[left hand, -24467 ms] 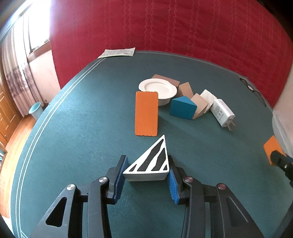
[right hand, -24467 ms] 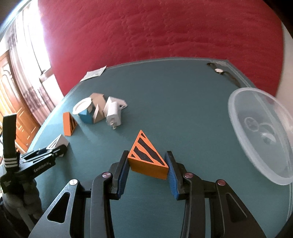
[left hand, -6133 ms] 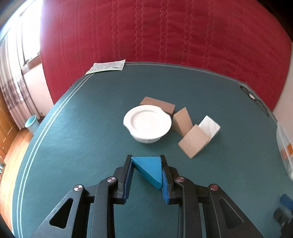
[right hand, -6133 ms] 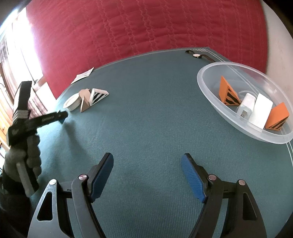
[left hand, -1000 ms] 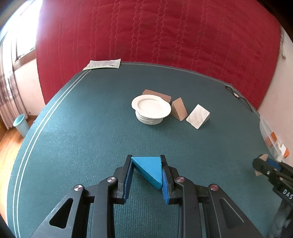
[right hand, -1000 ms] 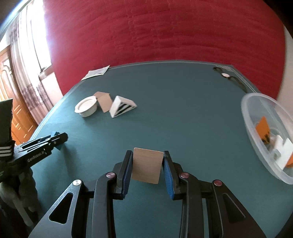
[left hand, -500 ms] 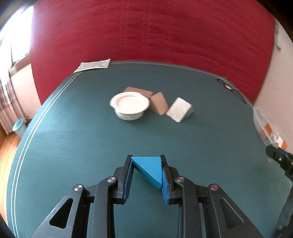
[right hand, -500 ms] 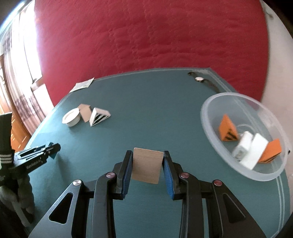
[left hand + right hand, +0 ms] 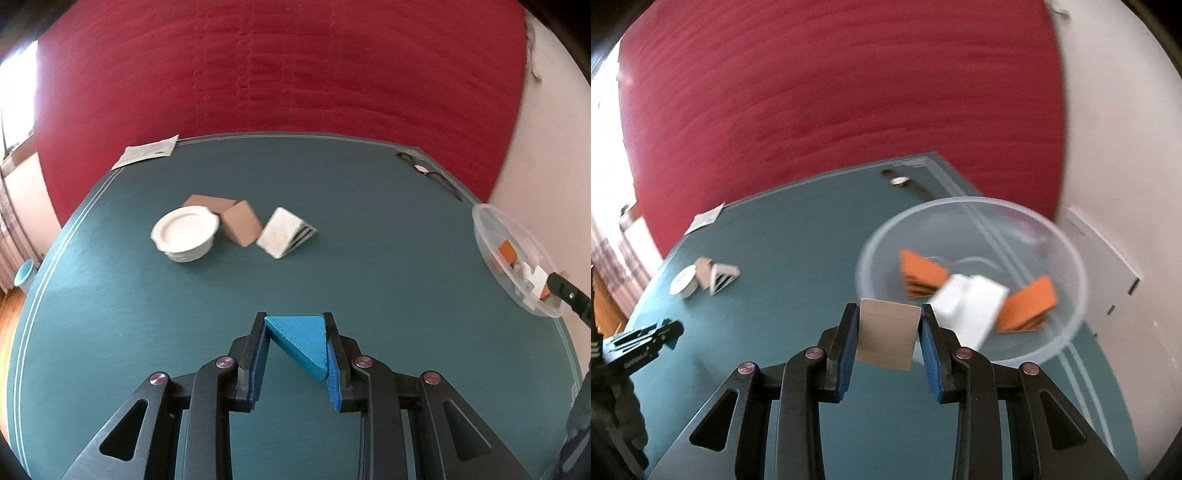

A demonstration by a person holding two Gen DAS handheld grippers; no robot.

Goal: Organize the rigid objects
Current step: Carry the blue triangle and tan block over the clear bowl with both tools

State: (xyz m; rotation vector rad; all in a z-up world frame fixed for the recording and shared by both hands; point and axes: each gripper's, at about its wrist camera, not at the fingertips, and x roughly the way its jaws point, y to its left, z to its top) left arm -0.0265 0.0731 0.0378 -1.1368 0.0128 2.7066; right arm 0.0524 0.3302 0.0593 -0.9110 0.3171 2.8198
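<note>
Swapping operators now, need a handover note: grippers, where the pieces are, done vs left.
Left gripper: shut on the blue wedge, held over the table.
Right gripper: shut on the tan block, at the near rim of the clear bowl.
Done: two orange wedges and white pieces lie in the bowl.
Left: drop both held blocks in; then the white dish, two tan blocks and striped white wedge across the table.

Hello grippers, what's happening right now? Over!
Left gripper shut on blue triangular wedge. Right gripper shut on tan wooden block, near clear plastic bowl. Nothing blocking.
</note>
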